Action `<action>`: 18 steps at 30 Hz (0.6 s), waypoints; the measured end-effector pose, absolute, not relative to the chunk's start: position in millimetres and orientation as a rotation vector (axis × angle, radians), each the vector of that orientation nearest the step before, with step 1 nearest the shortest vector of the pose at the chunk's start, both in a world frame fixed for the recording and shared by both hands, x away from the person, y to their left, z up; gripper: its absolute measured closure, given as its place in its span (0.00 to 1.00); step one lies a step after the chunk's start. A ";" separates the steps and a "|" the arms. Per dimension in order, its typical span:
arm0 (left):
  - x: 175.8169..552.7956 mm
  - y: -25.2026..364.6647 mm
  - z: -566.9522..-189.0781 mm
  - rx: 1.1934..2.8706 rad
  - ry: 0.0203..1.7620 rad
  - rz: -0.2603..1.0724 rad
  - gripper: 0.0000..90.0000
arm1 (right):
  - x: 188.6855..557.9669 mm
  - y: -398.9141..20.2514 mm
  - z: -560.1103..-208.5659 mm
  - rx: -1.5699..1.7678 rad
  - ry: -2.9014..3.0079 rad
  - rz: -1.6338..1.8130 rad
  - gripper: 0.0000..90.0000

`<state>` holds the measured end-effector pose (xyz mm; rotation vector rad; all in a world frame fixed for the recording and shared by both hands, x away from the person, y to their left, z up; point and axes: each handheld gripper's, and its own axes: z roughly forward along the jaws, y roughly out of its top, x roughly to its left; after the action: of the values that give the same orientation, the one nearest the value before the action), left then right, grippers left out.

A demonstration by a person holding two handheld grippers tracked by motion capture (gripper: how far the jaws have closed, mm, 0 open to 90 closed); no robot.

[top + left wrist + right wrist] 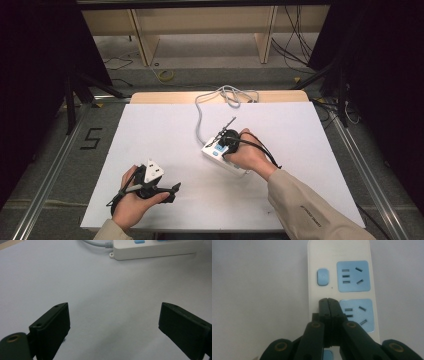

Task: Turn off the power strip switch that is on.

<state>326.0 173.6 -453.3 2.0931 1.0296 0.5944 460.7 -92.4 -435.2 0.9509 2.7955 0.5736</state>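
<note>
The right gripper [328,301] has its matte black jaws pressed together, tips down on the power strip [339,287], a smooth white plastic bar with pale blue socket plates and a rounded blue switch [323,277]. The strip lies mid-table [150,135]; its grey cable [202,107] runs away from it. Well apart, near the strip's cable end, the left gripper [113,325] gapes empty over bare white surface

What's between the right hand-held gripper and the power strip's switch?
Nothing visible. The right hand-held gripper, jaws shut, sits over the power strip beside a blue socket; the blue switch lies just ahead with bare white casing between.
</note>
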 end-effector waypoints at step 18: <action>325.7 173.4 -453.2 2.091 1.030 0.595 0.11 | 459.4 -88.8 -434.9 0.939 2.792 0.533 1.00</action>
<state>325.7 173.4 -453.2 2.0911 1.0299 0.5953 459.4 -88.8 -434.9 0.9391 2.7918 0.5328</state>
